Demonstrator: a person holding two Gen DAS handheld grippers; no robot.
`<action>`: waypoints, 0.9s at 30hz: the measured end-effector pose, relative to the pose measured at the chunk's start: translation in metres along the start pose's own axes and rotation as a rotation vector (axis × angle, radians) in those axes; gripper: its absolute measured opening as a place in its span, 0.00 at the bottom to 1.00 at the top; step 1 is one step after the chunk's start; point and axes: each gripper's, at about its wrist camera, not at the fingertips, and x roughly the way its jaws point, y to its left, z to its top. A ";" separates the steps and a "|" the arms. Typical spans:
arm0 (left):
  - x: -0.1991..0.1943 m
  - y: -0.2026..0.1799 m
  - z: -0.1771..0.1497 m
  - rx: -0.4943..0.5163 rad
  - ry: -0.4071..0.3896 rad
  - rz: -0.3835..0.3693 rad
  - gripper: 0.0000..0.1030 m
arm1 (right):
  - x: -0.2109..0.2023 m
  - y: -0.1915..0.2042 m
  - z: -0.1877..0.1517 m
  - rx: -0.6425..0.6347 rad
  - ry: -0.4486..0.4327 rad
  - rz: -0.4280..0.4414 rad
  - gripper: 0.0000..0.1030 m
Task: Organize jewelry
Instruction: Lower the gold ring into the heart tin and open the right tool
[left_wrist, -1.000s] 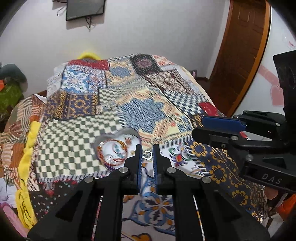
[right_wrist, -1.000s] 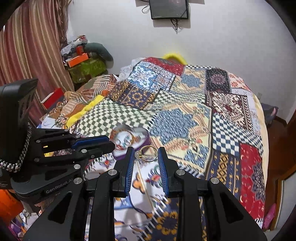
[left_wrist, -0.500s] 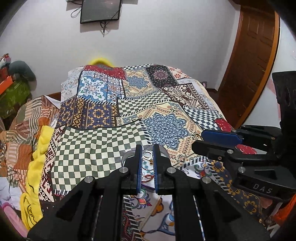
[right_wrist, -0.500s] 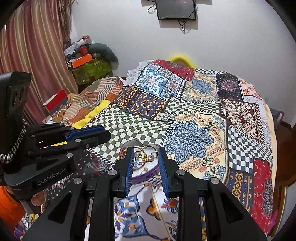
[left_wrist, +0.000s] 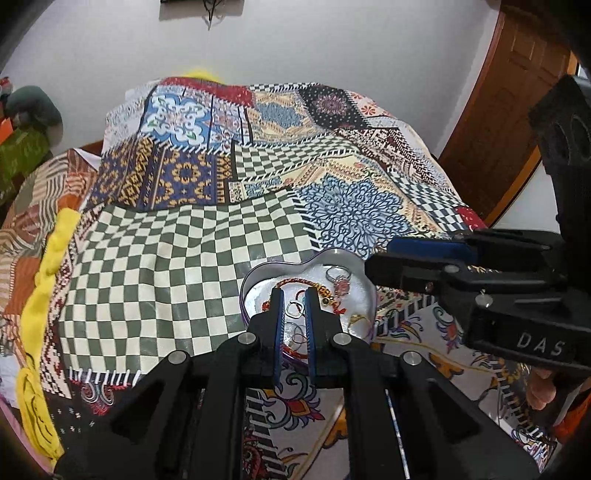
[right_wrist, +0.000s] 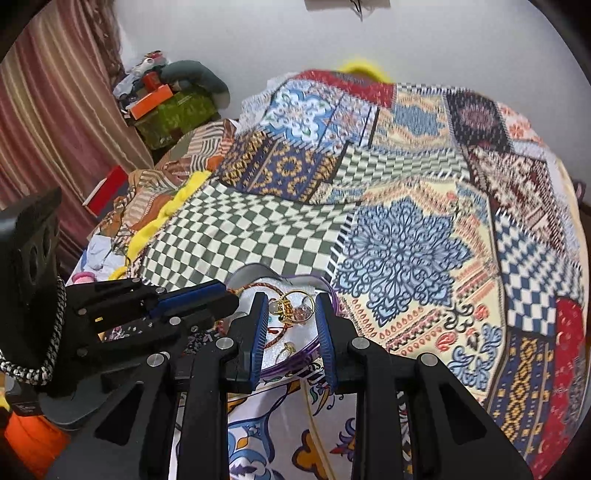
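Since a second ago I have carried both grippers forward over the bed, so the heart-shaped silver tin tray with the purple rim (left_wrist: 364, 267) now sits directly beneath both sets of tips instead of off to one side. My left gripper (left_wrist: 294, 308) is pinching a small silver ring (left_wrist: 294, 308) between its blue ribbed pads, jaws nearly together, above the tray's near half. My right gripper (right_wrist: 291, 308) holds a thin gold ring with a small ornate setting (right_wrist: 295, 304) across a wider gap; the band touches both pads. Already lying in the tray are a red-and-gold twisted cord bracelet (left_wrist: 325, 291), a silver ring with a pink stone (left_wrist: 340, 282) and a small gold ring (left_wrist: 356, 319). The tray rests on a patchwork quilt of checkered and floral printed panels (left_wrist: 166, 266). Risks, in my judgement: both rings are smooth, hard metal held at narrow contacts, so an early or uneven release could send one bouncing off the shiny tin onto the busy quilt, where it would be hard to spot. The light tray on soft bedding could tip if a fingertip presses its rim, and the two grippers are close enough to collide.
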 end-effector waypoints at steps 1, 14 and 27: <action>0.003 0.002 0.000 -0.005 0.005 -0.004 0.09 | 0.003 0.000 -0.001 0.002 0.009 0.001 0.23; 0.012 0.011 0.002 -0.034 0.023 -0.024 0.09 | 0.019 0.000 -0.008 -0.012 0.057 0.008 0.23; -0.013 0.003 0.003 0.019 -0.009 0.045 0.17 | 0.009 0.008 -0.008 -0.038 0.041 -0.026 0.30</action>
